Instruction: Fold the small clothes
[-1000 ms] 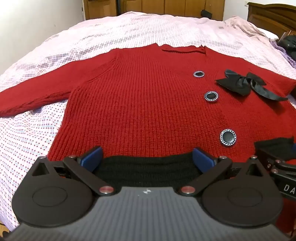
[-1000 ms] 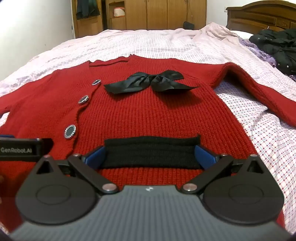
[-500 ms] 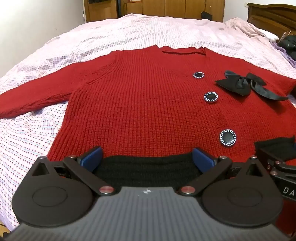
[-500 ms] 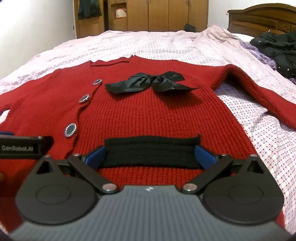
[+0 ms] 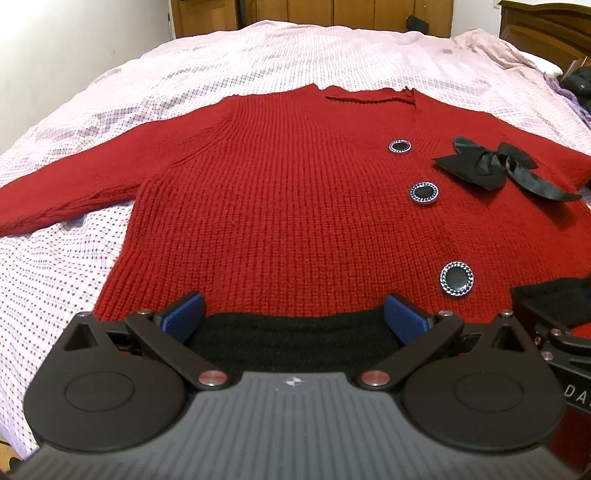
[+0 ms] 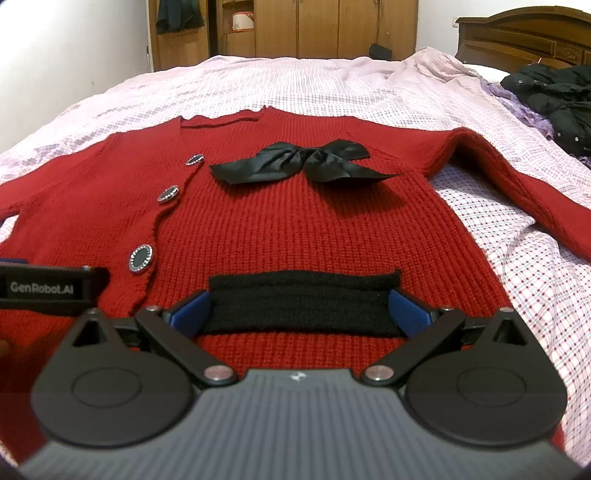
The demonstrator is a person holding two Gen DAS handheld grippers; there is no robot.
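A red knit cardigan (image 5: 288, 206) lies flat, front up, on the bed, sleeves spread to both sides; it also shows in the right wrist view (image 6: 295, 229). It has three black buttons (image 5: 423, 192) and a black satin bow (image 6: 306, 162). My left gripper (image 5: 293, 314) is open over the lower left hem, its blue pads either side of a black knit pocket band (image 5: 291, 339). My right gripper (image 6: 301, 308) is open over the lower right hem, its pads either side of the other black band (image 6: 303, 306). Neither holds anything.
The bed has a pink checked sheet (image 5: 55, 258). A dark garment pile (image 6: 554, 99) and a purple cloth lie at the far right near the wooden headboard (image 6: 524, 33). Wooden wardrobes (image 6: 317, 26) stand behind the bed. The white wall is at the left.
Both grippers stay open at the hem. The view has shifted only slightly; the cardigan has not moved.
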